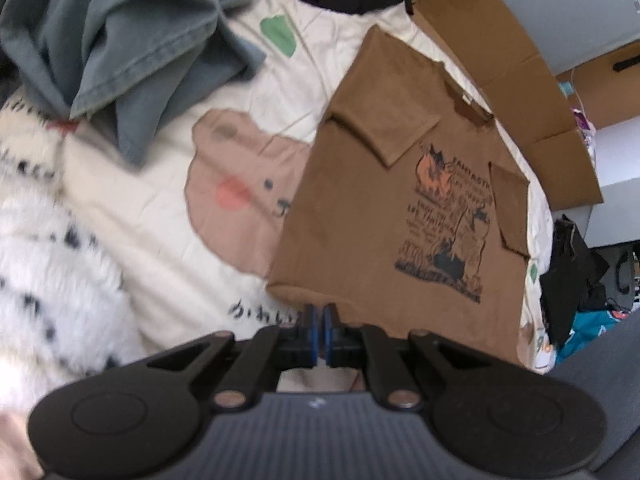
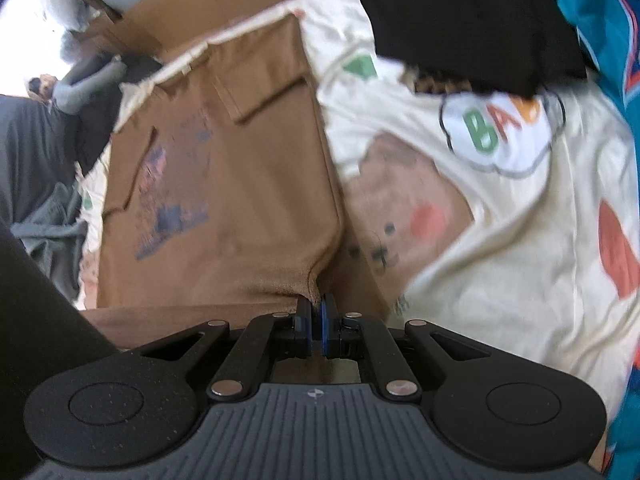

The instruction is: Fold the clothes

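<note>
Brown T-shirt [image 1: 360, 208]: spread front-up on cream bedspread [image 1: 168, 256] with bear print; both sleeves folded inward over the chest; dark and orange graphic [image 1: 448, 216] showing between them; neck label at the far end; lower hem nearest both cameras, lifted off the bedding at its two corners.

Left gripper [image 1: 319, 322]: jaws closed, blue pads pressed together on the near hem corner of the shirt; fabric rising straight to the pinch.

Right gripper [image 2: 316, 312]: jaws closed likewise, pinching the opposite hem corner; cloth gathered into a small pucker at the tips; hem edge stretched away to the left in the right wrist view.

Blue-grey garment [image 1: 132, 48]: crumpled heap on the bedding, well apart from the shirt, far left in the left wrist view.

White fluffy item with dark flecks [image 1: 48, 264]: beside the heap, blurred.

Black garment [image 2: 472, 20]: lying on the bedding beyond the shirt's side in the right wrist view; teal garment with orange trim [image 2: 600, 20] just beside it.

Cardboard [image 1: 516, 80]: flattened sheet along the far edge of the bed, past the collar end.

Speech-bubble print with green and orange letters [image 2: 496, 128]: on the bedspread, near the black garment.
</note>
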Demonstrator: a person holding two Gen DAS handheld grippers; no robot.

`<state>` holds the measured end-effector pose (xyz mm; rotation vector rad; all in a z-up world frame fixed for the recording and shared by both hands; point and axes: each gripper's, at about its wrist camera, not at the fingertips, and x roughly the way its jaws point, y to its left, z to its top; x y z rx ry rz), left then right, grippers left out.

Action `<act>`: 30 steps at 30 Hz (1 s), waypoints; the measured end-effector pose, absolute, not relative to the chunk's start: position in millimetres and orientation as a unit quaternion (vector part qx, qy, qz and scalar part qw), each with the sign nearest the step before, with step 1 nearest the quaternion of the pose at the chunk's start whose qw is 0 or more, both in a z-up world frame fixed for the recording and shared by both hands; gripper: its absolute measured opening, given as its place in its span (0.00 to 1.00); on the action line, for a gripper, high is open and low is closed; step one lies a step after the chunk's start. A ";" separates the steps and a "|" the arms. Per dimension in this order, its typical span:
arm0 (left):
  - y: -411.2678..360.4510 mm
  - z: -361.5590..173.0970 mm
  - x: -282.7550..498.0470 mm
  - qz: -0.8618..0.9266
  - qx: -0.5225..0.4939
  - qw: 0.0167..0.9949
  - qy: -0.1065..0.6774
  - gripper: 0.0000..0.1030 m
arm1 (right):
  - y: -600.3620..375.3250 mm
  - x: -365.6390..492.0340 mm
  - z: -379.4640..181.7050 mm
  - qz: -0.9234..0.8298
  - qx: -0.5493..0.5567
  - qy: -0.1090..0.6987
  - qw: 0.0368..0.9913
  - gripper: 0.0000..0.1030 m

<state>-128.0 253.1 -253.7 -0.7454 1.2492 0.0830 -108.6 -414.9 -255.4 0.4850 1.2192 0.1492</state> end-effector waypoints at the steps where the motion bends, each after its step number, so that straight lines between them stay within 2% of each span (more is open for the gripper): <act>1: 254.4 -252.9 -124.6 0.036 -0.342 0.748 0.568 0.03 | -414.8 -104.2 -252.6 0.071 0.225 0.562 0.793 0.02; 19: 268.2 -252.7 -63.2 0.030 -0.345 0.777 0.526 0.03 | -409.7 -39.2 -244.6 0.072 0.224 0.520 0.821 0.02; 30: 267.3 -277.3 -24.5 0.044 -0.342 0.766 0.542 0.03 | -400.6 10.1 -267.6 0.064 0.200 0.532 0.820 0.02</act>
